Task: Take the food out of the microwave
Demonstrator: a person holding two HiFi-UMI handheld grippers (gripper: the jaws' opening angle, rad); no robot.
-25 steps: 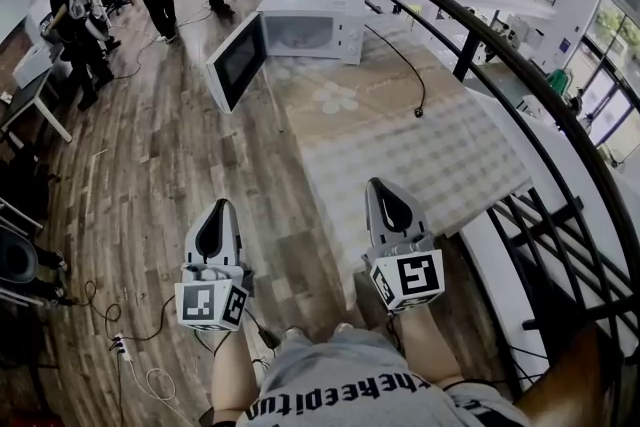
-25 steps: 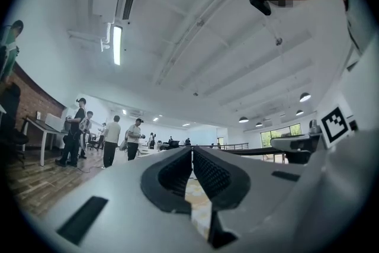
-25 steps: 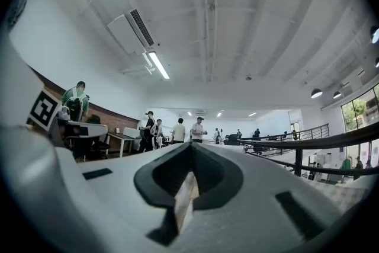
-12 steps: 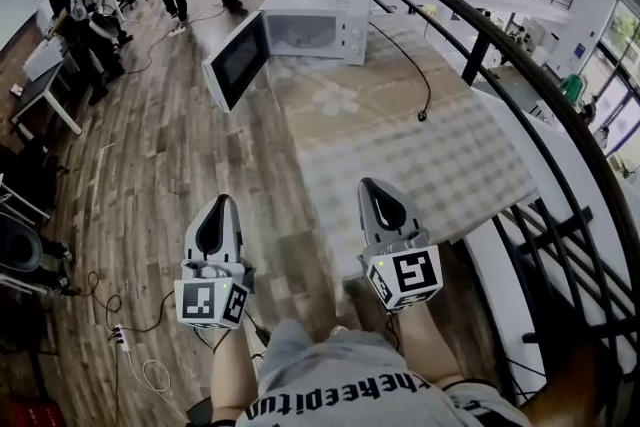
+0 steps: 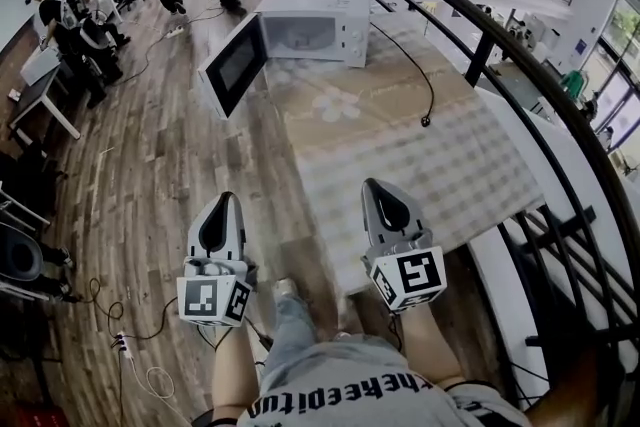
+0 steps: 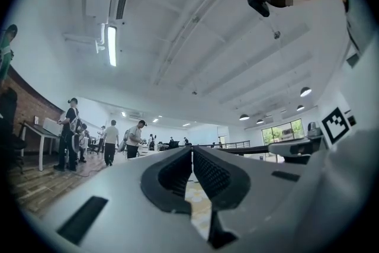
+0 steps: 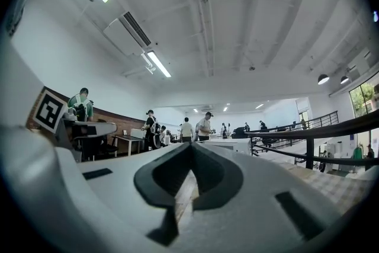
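Reaching the microwave [image 5: 305,25] is the step in hand, as I judge it: it stands well ahead of both sets of fingers, at the far end of the tabletop [image 5: 400,145], with its door [image 5: 233,65] swung open toward the left. The food should be in the lit cavity, but from here it is too small to make out.

The left gripper [image 5: 224,205] hangs over the wooden floor, off the tabletop's near left corner. Its fingers [image 6: 172,178] are pressed together with nothing between them. The right gripper [image 5: 377,185] is held over the near edge, and its fingers [image 7: 154,181] also meet at the tips, empty.

A black cable [image 5: 415,75] trails across the cloth ahead and to the right of the right fingers.

Next the person likely needs to walk closer, spread one pair of fingers, and aim them past the door into the cavity.
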